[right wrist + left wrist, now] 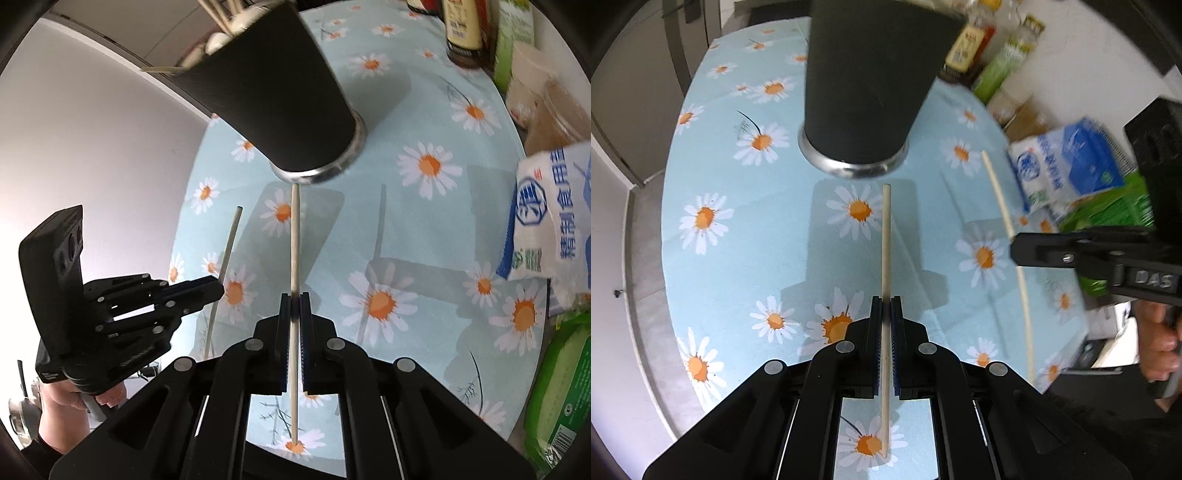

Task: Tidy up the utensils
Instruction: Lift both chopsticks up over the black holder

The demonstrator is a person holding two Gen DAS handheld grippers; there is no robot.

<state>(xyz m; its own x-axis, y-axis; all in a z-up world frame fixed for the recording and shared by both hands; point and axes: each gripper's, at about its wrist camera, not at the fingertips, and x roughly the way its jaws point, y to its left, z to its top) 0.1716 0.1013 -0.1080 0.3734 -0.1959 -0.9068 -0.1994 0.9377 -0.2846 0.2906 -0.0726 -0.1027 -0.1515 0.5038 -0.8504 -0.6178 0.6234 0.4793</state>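
Chopsticks (pixel 885 243) before holder (pixel 864 85)

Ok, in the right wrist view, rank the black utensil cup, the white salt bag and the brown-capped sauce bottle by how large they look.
1. Black utensil cup, largest, though it is nearest the camera.
2. White salt bag, cut off by the frame.
3. Sauce bottle, smallest; farther back and partly cropped, so true size is unsure.

You get bright, even light; soft shadows on the tablecloth (pixel 713 280), fisheye-bent edges, blurred salt bag (pixel 1067 166).
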